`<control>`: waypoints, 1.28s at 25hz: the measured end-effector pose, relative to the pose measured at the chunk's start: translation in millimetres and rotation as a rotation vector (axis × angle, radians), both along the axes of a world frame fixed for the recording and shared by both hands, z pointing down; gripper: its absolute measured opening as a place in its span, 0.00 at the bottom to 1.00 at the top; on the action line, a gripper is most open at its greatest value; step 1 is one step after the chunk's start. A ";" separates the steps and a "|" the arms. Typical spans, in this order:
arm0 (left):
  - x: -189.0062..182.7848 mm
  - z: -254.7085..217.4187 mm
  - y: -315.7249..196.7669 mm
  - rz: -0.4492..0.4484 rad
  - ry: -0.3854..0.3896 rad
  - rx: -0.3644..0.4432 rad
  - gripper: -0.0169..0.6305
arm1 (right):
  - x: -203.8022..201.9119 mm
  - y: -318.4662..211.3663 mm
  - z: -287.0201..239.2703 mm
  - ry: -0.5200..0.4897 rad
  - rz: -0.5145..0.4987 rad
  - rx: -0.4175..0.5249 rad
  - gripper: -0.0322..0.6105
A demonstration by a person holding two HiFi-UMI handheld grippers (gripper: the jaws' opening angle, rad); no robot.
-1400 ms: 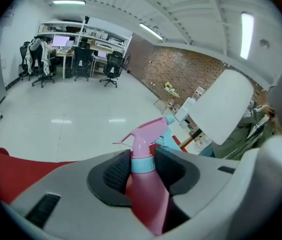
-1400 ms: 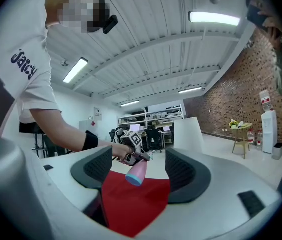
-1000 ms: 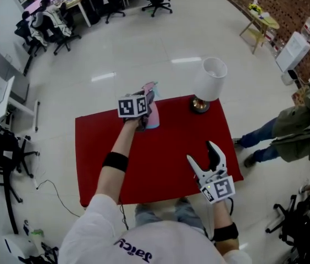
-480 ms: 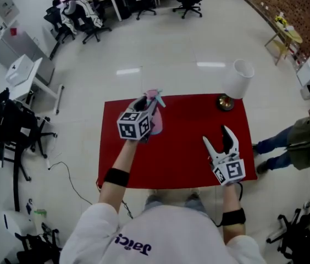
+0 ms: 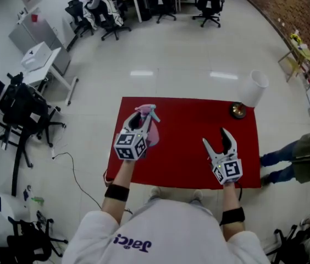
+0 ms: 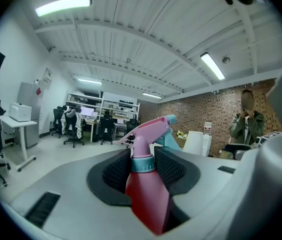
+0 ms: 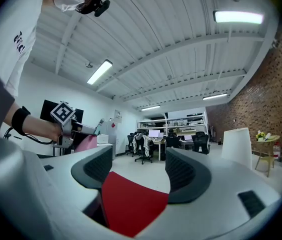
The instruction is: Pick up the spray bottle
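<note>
Spray bottle (image 6: 146,199) is in the grip! The left claw (image 6: 143,160) is pressed together on its neck, dark pads squeezing just under the teal collar, with the pink trigger head poking out past the fingertips and the red body hanging below. Where is it? From the head view it sits over the side of the red worktop (image 5: 188,125) opposite the lamp (image 5: 252,88), well apart from that lamp and near the worktop's far edge. By the look of it the bottle is clear of the cloth: the left gripper view shows only open room behind it, and the right gripper view catches it held up above the red surface. That is a judgement, mind, since no view shows the bottle's base plainly.

Over on the lamp's side, the right claw (image 7: 133,170) is spread wide, with nothing between its jaws but bare red worktop beyond them. It has no part in this grab.

So the score: grasp made, lift apparently made, bottle roughly upright in the pinch. What's left is little, perhaps just holding it steady.
</note>
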State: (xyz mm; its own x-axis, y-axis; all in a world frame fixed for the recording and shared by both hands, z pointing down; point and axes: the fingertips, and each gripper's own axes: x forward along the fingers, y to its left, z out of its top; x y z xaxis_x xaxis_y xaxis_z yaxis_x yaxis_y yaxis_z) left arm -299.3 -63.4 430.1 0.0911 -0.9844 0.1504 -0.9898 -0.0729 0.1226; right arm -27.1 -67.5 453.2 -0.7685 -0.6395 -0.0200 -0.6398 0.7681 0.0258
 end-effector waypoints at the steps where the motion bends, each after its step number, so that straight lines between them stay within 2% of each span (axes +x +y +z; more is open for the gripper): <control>1: -5.6 -0.4 8.7 -0.008 -0.002 0.008 0.26 | -4.1 2.3 0.8 0.000 -0.004 0.002 0.57; 11: -10.5 13.3 68.5 -0.064 -0.024 0.085 0.26 | -0.5 15.0 7.0 -0.010 0.026 0.002 0.57; 21: 13.6 37.7 102.8 -0.040 -0.062 0.099 0.26 | 12.2 32.6 17.5 -0.036 0.090 0.001 0.57; 32: 25.8 40.8 114.1 -0.036 -0.086 0.101 0.26 | 54.3 42.9 37.4 -0.044 0.246 -0.043 0.57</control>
